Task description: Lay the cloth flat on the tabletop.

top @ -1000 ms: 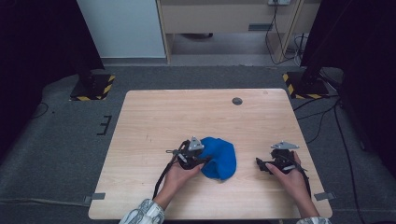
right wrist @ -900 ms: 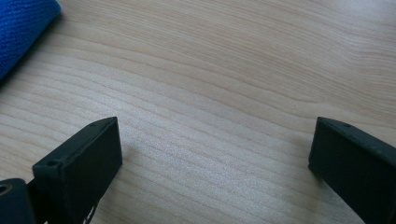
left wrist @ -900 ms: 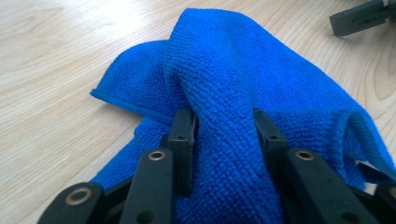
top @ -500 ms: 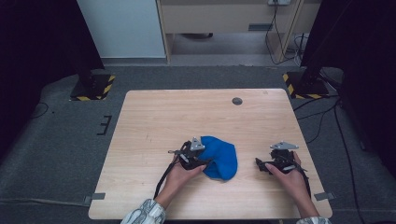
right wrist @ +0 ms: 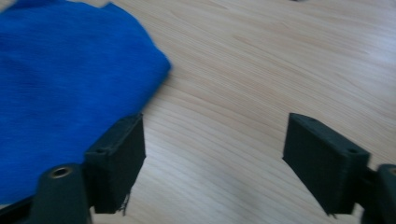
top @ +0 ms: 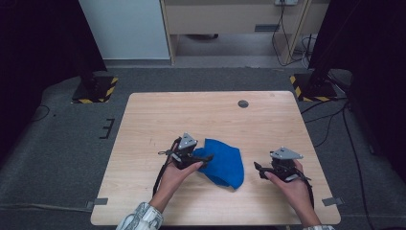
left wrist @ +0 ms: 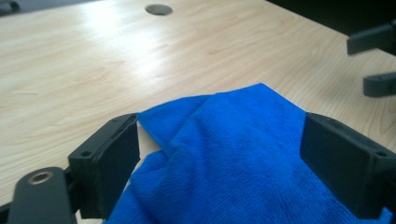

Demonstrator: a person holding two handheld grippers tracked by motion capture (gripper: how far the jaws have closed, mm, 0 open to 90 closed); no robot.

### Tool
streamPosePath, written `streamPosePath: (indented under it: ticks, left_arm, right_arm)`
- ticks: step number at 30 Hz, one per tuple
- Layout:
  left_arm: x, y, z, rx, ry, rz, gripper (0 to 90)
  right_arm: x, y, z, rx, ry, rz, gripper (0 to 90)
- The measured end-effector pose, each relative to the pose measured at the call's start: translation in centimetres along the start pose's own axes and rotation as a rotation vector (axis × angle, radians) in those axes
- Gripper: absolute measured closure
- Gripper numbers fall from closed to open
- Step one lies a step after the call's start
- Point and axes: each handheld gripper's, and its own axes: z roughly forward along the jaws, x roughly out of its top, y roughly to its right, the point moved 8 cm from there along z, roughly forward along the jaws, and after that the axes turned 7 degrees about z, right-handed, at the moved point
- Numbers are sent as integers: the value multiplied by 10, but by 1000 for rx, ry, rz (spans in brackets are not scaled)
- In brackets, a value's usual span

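Note:
A crumpled blue cloth lies on the wooden table, front of centre. My left gripper points right into its left edge. In the left gripper view the cloth lies loose between the wide jaws of this gripper, which have just been opening; a gap shows beside the left pad. My right gripper is to the right of the cloth, apart from it, pointing left. Its jaws have just been closing and stand open over bare wood, with the cloth off to their left.
A small round dark hole sits in the tabletop near the far edge. The right gripper's jaw tips show in the left gripper view at the far right. Black stands with striped bases flank the table on the floor.
The left gripper's jaws have spread and released the blue cloth, which stays where it was. Both hands have lifted slightly; the right gripper has edged toward the cloth.

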Motion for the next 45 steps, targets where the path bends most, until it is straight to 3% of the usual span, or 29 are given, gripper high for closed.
streamPosePath:
  ticks: [1,2,6,9,13,14,16,20,24,26,31,33,35,36,37,38,40,43,45]
  left_arm:
    - [0,-2,-3,8,6,-3,120]
    - [-1,-6,-10,27,7,-1,135]
    - [-7,-12,-23,63,-4,-3,166]
    - [-14,-15,-34,71,-3,-6,196]
    - [-30,-18,-46,97,-23,-5,213]
    - [-34,-19,-49,101,-34,2,217]
    - [-38,-18,-51,102,-37,-5,219]
    - [-43,-21,-47,113,-51,0,230]
    - [-56,-31,-42,153,-112,21,258]
    - [-61,-37,-40,157,-123,-10,266]
    - [-62,-46,-42,181,-121,-29,278]
    - [-62,-48,-43,184,-119,-36,287]
    - [-63,-49,-43,183,-119,-37,292]
    - [-63,-49,-43,182,-118,-36,312]
    - [-63,-48,-42,179,-121,-35,312]
    - [-63,-48,-41,177,-123,-31,317]
    - [-64,-47,-38,172,-138,-24,319]
    - [-65,-45,-34,168,-156,-11,333]
    - [-66,-44,-32,165,-169,-1,336]
  right_arm:
    - [0,0,0,0,0,0,241]
    - [4,-12,-3,33,12,-17,303]
    - [6,-28,-4,83,13,-47,397]
    - [6,-43,-6,128,11,-69,485]
    - [5,-57,-11,165,14,-100,569]
    - [3,-67,-13,195,10,-120,597]
    - [2,-70,-14,206,7,-127,606]
    - [-3,-92,-13,243,-5,-190,602]
    - [-6,-110,-6,260,-13,-236,517]
    - [-9,-117,-2,269,-24,-259,465]
    - [-16,-124,4,268,-56,-299,443]
    - [-18,-125,5,268,-64,-306,479]
    - [-16,-124,5,265,-50,-319,622]
    - [-9,-121,3,269,-24,-299,769]
    - [-9,-121,3,269,-24,-299,769]
    - [-2,-116,1,268,10,-277,844]
    - [2,-114,0,271,25,-262,865]
    - [16,-104,-4,280,81,-191,892]
    - [23,-98,-5,271,103,-177,897]
